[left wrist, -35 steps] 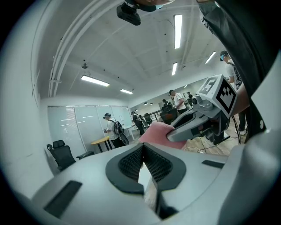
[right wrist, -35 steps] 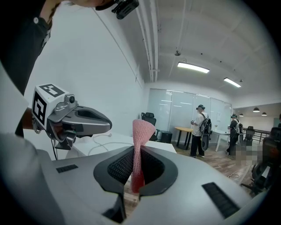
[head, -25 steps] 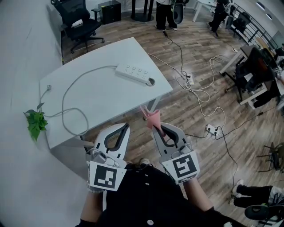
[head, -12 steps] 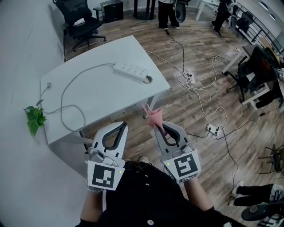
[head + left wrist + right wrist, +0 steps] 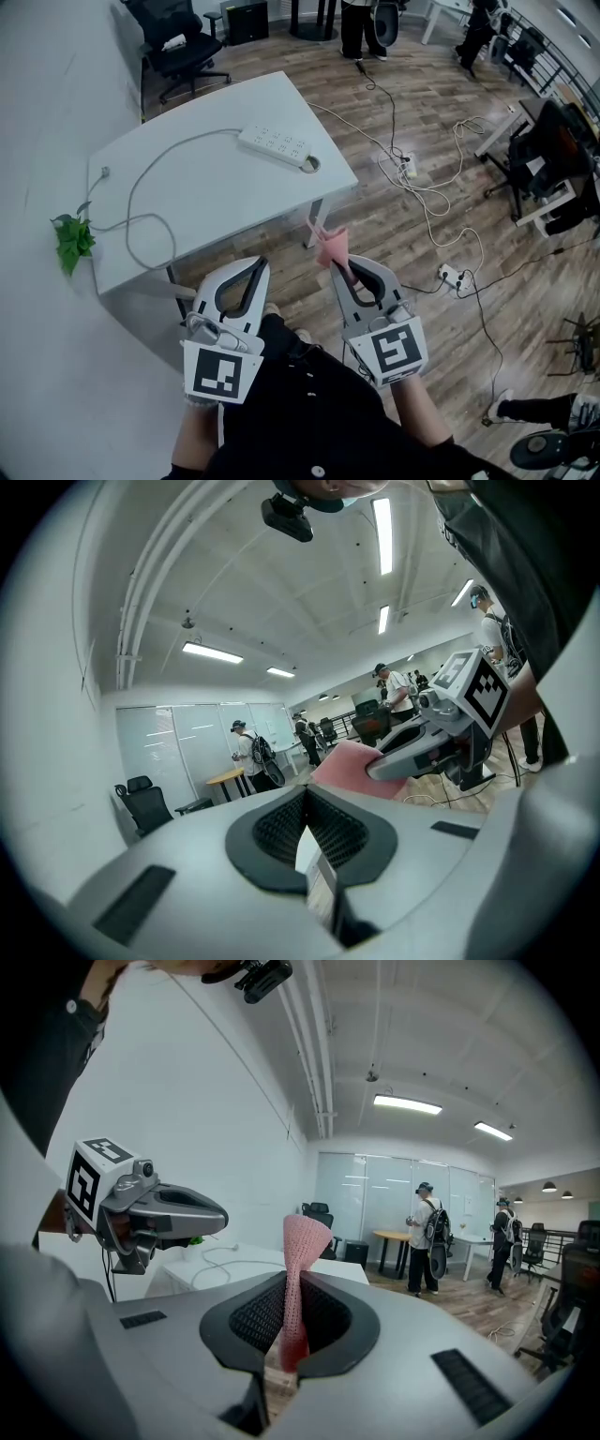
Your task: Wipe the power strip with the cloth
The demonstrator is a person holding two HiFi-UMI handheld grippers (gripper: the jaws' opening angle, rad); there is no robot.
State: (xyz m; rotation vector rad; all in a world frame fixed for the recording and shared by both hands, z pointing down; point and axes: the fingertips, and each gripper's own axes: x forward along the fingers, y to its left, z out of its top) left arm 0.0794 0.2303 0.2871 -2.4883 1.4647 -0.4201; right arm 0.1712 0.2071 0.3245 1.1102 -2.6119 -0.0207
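The white power strip (image 5: 277,146) lies near the far right edge of the white table (image 5: 225,202), and its grey cord (image 5: 141,202) loops across the top to the left. My right gripper (image 5: 337,266) is shut on a pink cloth (image 5: 328,246), which sticks up from its jaws (image 5: 303,1241). It hovers over the wooden floor in front of the table, well short of the strip. My left gripper (image 5: 259,268) hangs beside it, shut with nothing in it, just off the table's near edge. In the right gripper view the left gripper (image 5: 159,1209) shows at the left.
A green plant (image 5: 73,242) sits at the table's left edge by the wall. A black office chair (image 5: 180,47) stands behind the table. Cables (image 5: 422,192) and a floor socket (image 5: 450,277) trail over the floor to the right. A person (image 5: 361,19) stands at the back.
Both grippers keep their pose and the cloth stays held. The table and power strip have shifted slightly up and left in the head view.
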